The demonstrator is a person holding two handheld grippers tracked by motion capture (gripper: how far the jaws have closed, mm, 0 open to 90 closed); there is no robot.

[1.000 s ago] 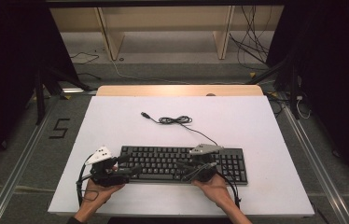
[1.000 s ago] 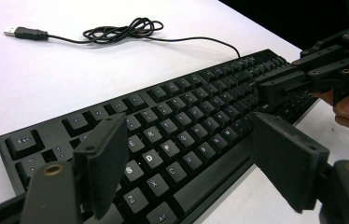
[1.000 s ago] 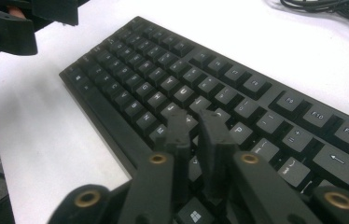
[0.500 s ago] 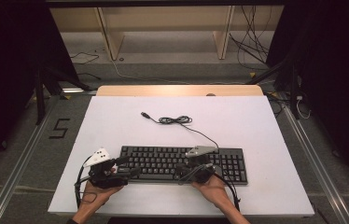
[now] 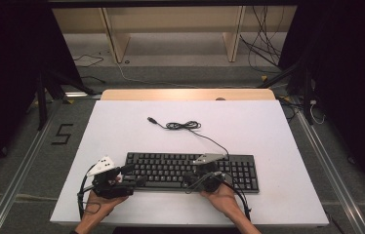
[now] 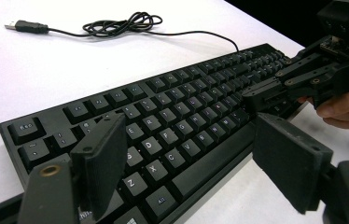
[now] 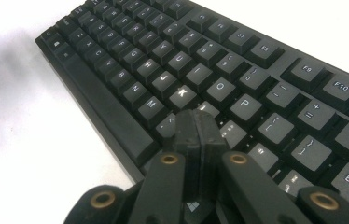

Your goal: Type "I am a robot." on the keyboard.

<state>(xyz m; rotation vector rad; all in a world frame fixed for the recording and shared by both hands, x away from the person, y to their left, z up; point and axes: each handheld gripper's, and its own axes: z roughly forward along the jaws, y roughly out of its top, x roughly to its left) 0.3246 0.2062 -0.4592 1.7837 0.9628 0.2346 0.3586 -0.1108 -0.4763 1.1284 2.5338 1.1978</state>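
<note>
Keyboard [image 5: 190, 170], black, flat on white counter [image 5: 122, 126]; right hand-held gripper [image 7: 196, 128] clenched, empty, tips over near key rows; left hand-held gripper [image 6: 186, 154] released, straddling near-left corner.

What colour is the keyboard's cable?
Black, like the keyboard itself; the cable shows best in the left gripper view.

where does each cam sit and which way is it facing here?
High view: above the person's side, looking forward and down on the white table; both forearms enter at the bottom, left gripper and right gripper at the keyboard.
Left gripper view: rides the left gripper, looks along the keyboard from its left end between open jaws; the right gripper shows farther off.
Right gripper view: rides the right gripper, jaws shut, tips over the keys.
Shared: all see the keyboard; high and left gripper views also see the USB cable.
</note>
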